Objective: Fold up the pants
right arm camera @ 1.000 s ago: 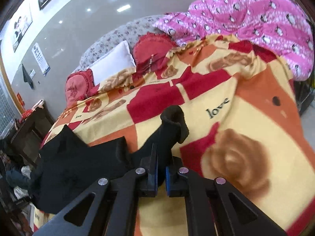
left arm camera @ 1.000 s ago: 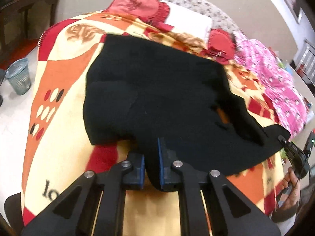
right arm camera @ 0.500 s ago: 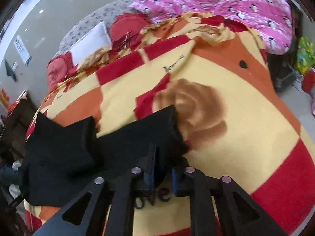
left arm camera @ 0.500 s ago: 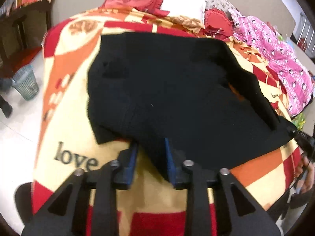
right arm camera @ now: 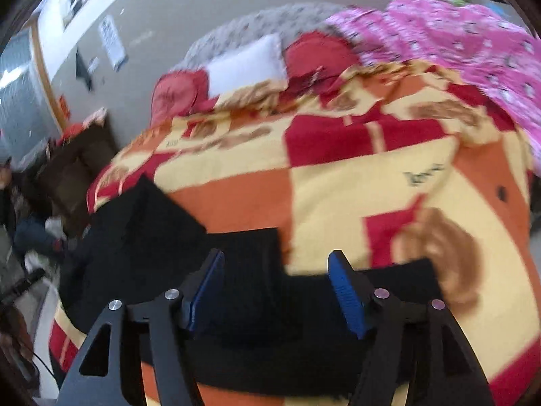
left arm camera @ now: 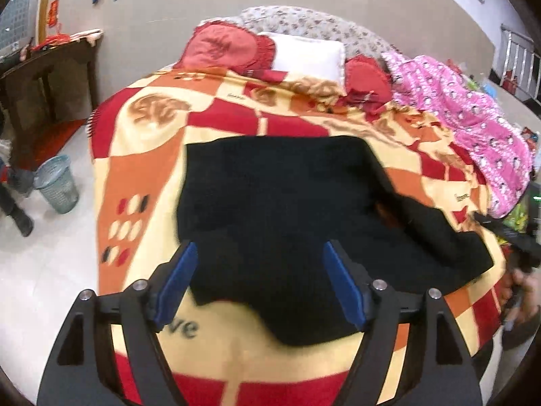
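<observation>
The black pants lie spread on the patterned red, orange and cream blanket. My left gripper hangs just above their near edge. Its jaws are opening, the blue pads wide apart and off the cloth. In the right wrist view the pants stretch across the lower frame. My right gripper is over them, jaws opening too, with cloth below the gap and no pad pressing on it. At the right edge of the left wrist view a hand holds the other gripper.
Red cushions and a white pillow line the head of the bed, with a pink quilt bunched on the right side. A green bin stands on the floor at the left, next to a dark wooden table.
Both grippers have let go of the pants and spread from shut to wide apart. The cloth ends have dropped flat onto the blanket, and both cameras have pulled back.
</observation>
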